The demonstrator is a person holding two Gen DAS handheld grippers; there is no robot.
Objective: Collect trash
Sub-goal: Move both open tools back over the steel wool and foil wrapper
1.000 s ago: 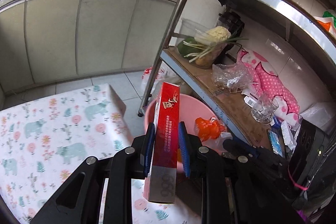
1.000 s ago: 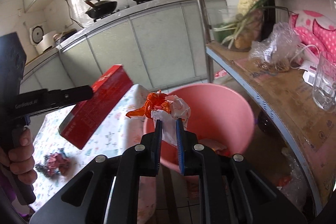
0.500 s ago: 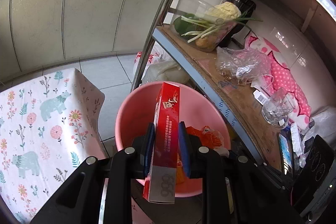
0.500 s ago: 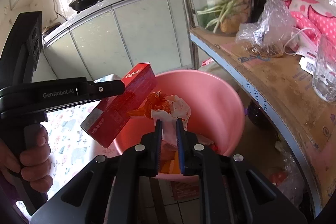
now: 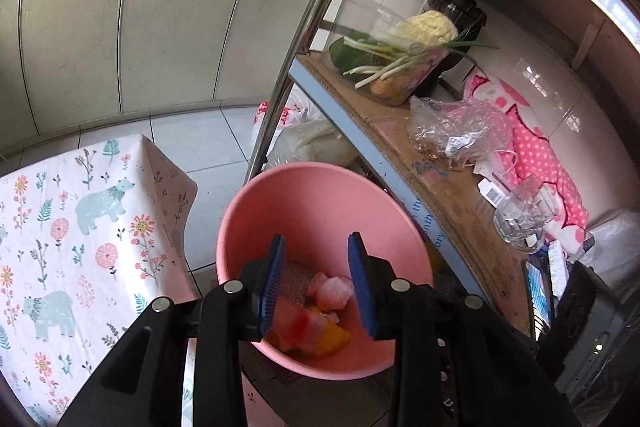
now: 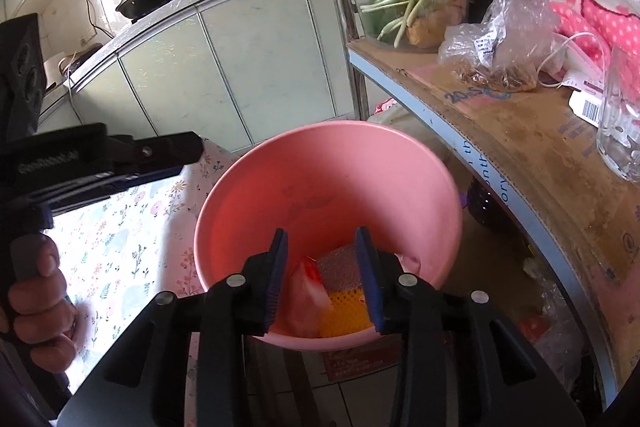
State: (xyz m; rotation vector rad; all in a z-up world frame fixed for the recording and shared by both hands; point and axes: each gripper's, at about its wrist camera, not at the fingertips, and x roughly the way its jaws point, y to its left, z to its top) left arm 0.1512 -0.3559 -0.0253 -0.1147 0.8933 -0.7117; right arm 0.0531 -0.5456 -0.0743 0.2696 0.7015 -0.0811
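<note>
Here both claws, left (image 5: 316, 281) and right (image 6: 323, 277), gape over the pink bin (image 5: 320, 195) beside a floral tablecloth (image 5: 80, 227).

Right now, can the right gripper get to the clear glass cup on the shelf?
Probably yes. The right gripper is open and empty above the pink bucket, and the glass cup stands near the shelf's front edge off to its right, with nothing seen blocking the way.
</note>
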